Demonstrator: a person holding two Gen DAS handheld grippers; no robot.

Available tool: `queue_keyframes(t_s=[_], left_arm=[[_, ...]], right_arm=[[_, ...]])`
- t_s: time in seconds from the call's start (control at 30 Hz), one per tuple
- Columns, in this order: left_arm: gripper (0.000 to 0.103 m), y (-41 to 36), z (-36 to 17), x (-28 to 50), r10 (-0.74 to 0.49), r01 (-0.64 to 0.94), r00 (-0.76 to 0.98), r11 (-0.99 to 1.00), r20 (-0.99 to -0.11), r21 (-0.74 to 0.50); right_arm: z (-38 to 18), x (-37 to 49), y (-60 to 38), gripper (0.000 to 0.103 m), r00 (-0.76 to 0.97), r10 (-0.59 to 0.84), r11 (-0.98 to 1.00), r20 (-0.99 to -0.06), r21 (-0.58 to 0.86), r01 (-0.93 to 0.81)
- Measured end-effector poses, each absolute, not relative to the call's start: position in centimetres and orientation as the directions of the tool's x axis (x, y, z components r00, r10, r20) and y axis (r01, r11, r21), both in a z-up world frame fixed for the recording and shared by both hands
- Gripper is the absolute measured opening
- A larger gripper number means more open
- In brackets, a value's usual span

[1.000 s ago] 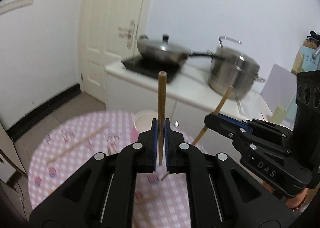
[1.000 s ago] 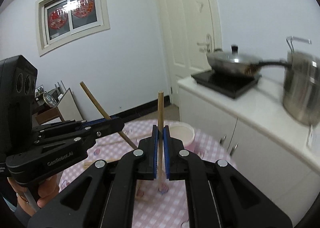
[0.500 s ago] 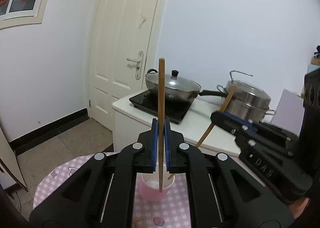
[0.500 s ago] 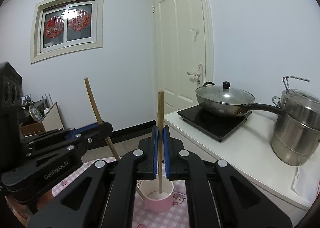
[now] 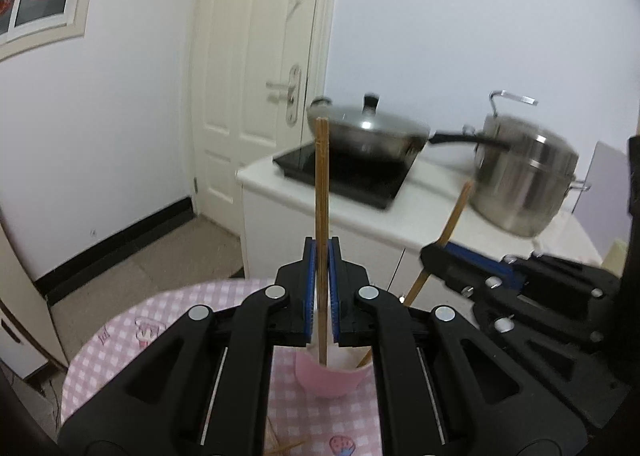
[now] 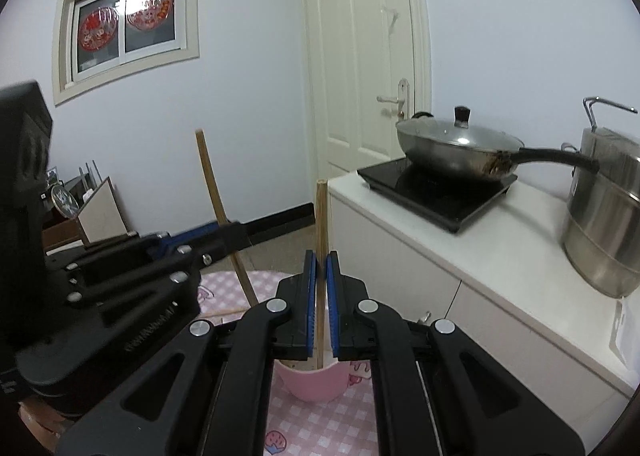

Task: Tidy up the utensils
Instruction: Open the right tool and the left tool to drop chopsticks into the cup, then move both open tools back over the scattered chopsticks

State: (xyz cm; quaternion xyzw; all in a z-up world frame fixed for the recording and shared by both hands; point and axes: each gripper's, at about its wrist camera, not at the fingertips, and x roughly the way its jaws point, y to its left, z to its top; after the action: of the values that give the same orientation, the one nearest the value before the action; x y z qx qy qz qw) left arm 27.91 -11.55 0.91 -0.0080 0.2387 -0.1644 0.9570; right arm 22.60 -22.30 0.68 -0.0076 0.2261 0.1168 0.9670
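Note:
My left gripper (image 5: pixel 322 288) is shut on a wooden chopstick (image 5: pixel 322 184) held upright. Its lower end hangs inside the mouth of a pink cup (image 5: pixel 328 380) on the table. In the right wrist view my right gripper (image 6: pixel 321 296) is shut on a second upright chopstick (image 6: pixel 321 216), whose tip also dips into the pink cup (image 6: pixel 316 384). Each gripper shows in the other's view: the right gripper (image 5: pixel 436 254) with its slanted chopstick (image 5: pixel 454 220), and the left gripper (image 6: pixel 236 232) with its slanted chopstick (image 6: pixel 210 180). The two grippers stand close side by side over the cup.
The cup stands on a round table with a pink checked cloth (image 5: pixel 120 336). Loose chopsticks (image 6: pixel 224 311) lie on it. Just beyond is a white counter (image 6: pixel 460 252) with a hob, a lidded wok (image 6: pixel 456 144) and a steel pot (image 6: pixel 608 216). A door (image 6: pixel 360 56) is behind.
Both grippers have moved forward and slightly down with their chopsticks. The pink cup has come from farther off to right under the fingers, and the chopstick tips now sit in its mouth.

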Motion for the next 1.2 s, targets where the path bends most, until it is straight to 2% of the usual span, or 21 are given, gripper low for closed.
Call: queue_keyframes(t_s=[0.13, 0.53, 0.63, 0.73, 1.0, 1.03, 1.1, 1.13, 1.2], left_arm=[[0.007, -11.8, -0.7, 28.5, -0.289, 0.296, 0.808, 0.952, -0.514, -0.071], [0.007, -11.3, -1.3, 27.7, -0.308, 0.321, 0.776, 0.944, -0.551, -0.076], [0.007, -11.1, -1.2, 27.1, -0.312, 0.326, 0.772, 0.942, -0.553, -0.076], [0.007, -10.8, -1.0, 26.6, -0.315, 0.329, 0.769, 0.941, -0.556, -0.079], [0.008, -10.0, -0.3, 24.3, -0.310, 0.326, 0.773, 0.943, -0.553, -0.073], [0.009, -9.9, -0.1, 23.8, -0.307, 0.325, 0.777, 0.943, -0.549, -0.068], [0.033, -9.6, 0.2, 22.8, -0.310, 0.326, 0.784, 0.943, -0.538, -0.068], [0.054, -9.3, 0.4, 22.4, -0.298, 0.310, 0.798, 0.948, -0.524, -0.067], [0.056, -8.9, 0.8, 21.6, -0.295, 0.304, 0.812, 0.950, -0.503, -0.065]], right_arm=[[-0.2, 22.7, -22.4, 0.004, 0.862, 0.213, 0.975, -0.460, 0.042, -0.219], [-1.7, 22.7, -22.7, 0.005, 0.843, 0.191, 0.980, -0.503, 0.055, -0.190], [-1.5, 22.3, -22.7, 0.013, 0.841, 0.197, 0.980, -0.504, 0.067, -0.189], [-1.3, 21.7, -22.6, 0.033, 0.847, 0.198, 0.980, -0.493, 0.070, -0.188], [-0.1, 19.4, -22.4, 0.036, 0.859, 0.203, 0.979, -0.470, 0.078, -0.189], [0.0, 19.1, -22.4, 0.037, 0.861, 0.204, 0.979, -0.466, 0.080, -0.189], [0.3, 18.5, -22.4, 0.038, 0.864, 0.204, 0.979, -0.460, 0.078, -0.189], [0.4, 18.2, -22.3, 0.038, 0.866, 0.203, 0.979, -0.458, 0.077, -0.189], [0.7, 17.4, -22.3, 0.040, 0.869, 0.203, 0.979, -0.451, 0.080, -0.187]])
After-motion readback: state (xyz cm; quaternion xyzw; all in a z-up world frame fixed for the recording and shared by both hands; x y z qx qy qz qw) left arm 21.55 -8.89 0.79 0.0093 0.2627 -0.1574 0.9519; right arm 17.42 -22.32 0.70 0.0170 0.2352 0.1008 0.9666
